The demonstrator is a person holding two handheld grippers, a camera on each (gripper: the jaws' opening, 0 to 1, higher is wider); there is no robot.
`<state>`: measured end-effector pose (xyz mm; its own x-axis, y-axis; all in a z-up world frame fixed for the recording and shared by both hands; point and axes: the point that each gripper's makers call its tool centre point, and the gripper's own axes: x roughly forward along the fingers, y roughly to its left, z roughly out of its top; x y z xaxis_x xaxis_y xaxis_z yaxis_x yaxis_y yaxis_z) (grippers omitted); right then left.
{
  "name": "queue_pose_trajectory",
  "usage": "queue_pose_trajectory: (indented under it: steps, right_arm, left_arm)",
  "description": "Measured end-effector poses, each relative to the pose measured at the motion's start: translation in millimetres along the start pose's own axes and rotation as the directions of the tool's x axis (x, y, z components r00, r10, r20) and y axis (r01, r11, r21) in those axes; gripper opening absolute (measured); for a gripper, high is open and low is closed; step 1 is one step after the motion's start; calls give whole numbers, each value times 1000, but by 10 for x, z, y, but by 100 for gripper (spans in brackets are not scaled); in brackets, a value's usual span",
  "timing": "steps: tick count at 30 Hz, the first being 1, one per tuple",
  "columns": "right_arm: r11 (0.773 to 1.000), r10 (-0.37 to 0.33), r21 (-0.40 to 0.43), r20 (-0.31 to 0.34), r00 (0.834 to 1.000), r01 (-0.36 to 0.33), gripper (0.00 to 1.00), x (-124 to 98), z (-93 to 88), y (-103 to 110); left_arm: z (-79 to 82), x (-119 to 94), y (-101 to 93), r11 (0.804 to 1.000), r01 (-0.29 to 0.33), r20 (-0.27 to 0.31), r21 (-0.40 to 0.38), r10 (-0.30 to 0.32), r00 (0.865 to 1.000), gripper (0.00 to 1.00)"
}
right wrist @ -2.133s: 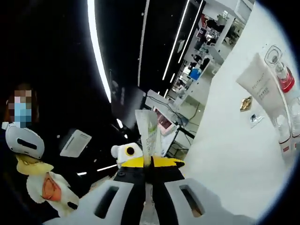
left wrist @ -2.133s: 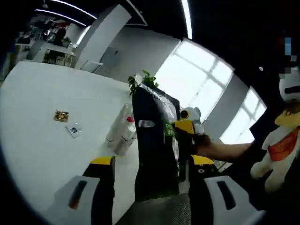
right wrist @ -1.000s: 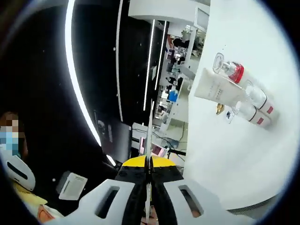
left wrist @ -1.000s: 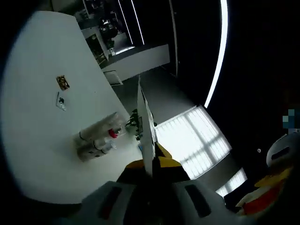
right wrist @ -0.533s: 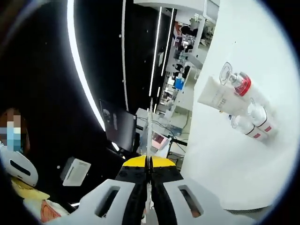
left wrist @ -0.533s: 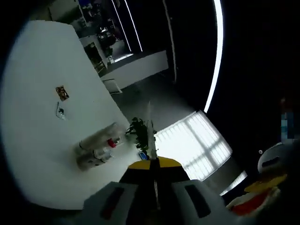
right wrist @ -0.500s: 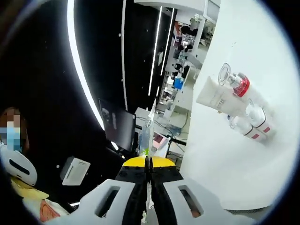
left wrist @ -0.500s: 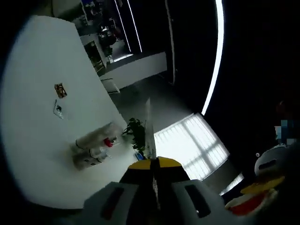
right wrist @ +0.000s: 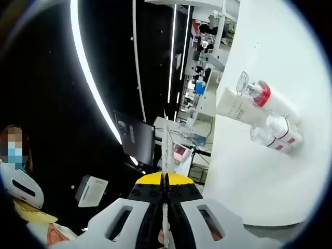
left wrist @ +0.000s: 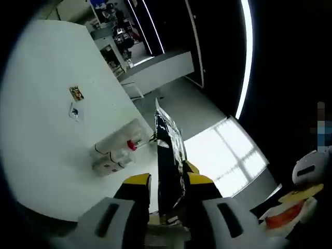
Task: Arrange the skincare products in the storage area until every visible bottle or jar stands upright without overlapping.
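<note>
While your right hand-held gripper (right wrist: pixel 165 191) pinches a thin pouch (right wrist: pixel 168 148) edge-on, your left hand-held gripper (left wrist: pixel 167 182) stands spread around it. Bottles (right wrist: pixel 272 122) lie together on the white tabletop (right wrist: pixel 259 67).

On white table (right wrist: pixel 270 171) — 1 white tube (right wrist: pixel 236 109), 1 red-collared bottle (right wrist: pixel 264 97), 2 small clear bottles (right wrist: pixel 277 134), all lying down. Farther off — 2 small sachets (left wrist: pixel 76 102). Between jaws, 1 dark pouch (left wrist: pixel 170 155).
</note>
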<state>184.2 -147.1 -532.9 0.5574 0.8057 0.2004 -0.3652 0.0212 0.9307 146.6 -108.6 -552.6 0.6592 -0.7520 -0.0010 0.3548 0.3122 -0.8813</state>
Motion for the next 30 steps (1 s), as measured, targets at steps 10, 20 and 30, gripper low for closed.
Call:
queue_pose_trajectory:
  steps: [10, 20, 30]
  right_arm:
    - [985, -118, -132, -50, 992, 111, 1, 19, -129, -212]
    - [862, -108, -505, -82, 991, 53, 18, 109, -110, -147]
    - [866, -107, -498, -99, 989, 43, 70, 146, -61, -222]
  left_arm:
    - [62, -39, -170, 998, 60, 28, 29, -61, 998, 0]
    - [166, -74, 43, 999, 19, 38, -32, -18, 999, 0]
    - [230, -51, 310, 998, -43, 25, -51, 45, 999, 0]
